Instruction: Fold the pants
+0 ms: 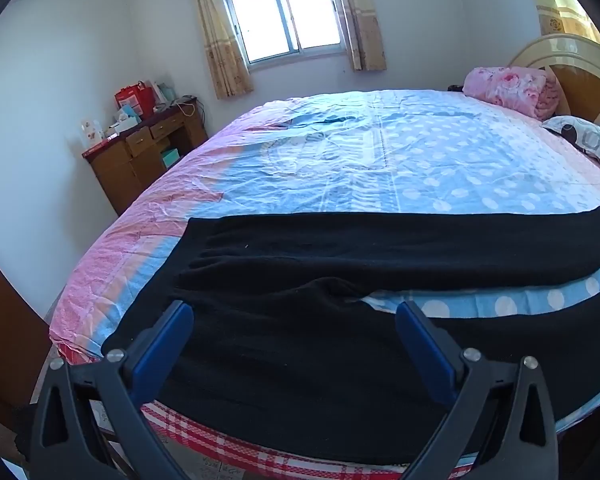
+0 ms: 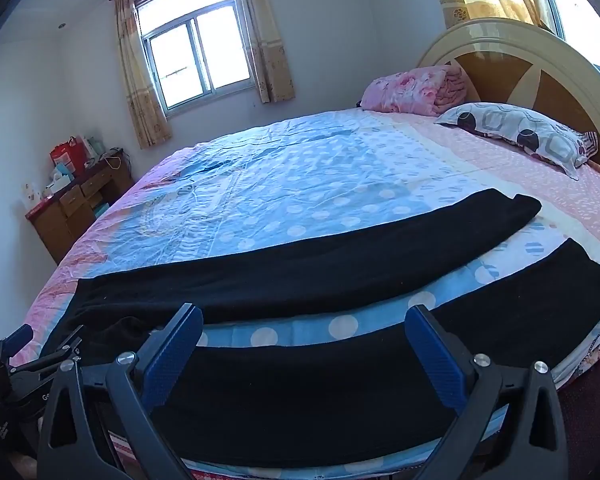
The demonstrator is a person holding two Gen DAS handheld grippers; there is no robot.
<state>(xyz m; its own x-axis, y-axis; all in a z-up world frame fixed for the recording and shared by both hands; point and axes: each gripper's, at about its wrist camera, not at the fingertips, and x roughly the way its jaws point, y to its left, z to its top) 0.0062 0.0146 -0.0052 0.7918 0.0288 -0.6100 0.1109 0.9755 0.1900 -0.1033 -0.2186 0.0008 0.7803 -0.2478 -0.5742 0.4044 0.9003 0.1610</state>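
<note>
The black pants (image 1: 340,248) are lying spread flat along the near edge of the bed (image 1: 360,160), waistband toward the foot end, away from the headboard (image 2: 540,80), and the two legs are running apart toward the headboard with a strip of dotted blue sheet showing between them. The leg farther from you is ending short of the pillow (image 2: 528,136); the nearer leg is lying right along the mattress edge. You are holding the left hand-held gripper (image 1: 294,320) above the waistband end of the pants, its blue-padded fingers spread wide and gripping nothing. You are holding the right hand-held gripper (image 2: 304,324) above the nearer leg, farther toward the headboard, its fingers likewise wide apart and empty; whether either one is touching the cloth you cannot tell from these views. In the right wrist view part of the left tool is showing at the waistband end. A folded pink floral blanket (image 2: 412,90) is sitting against the headboard beside the pillow. A curtained window (image 1: 284,16) is standing in the wall across the bed from you, and a cluttered wooden table (image 1: 148,148) is standing in the corner beyond the foot end.
</note>
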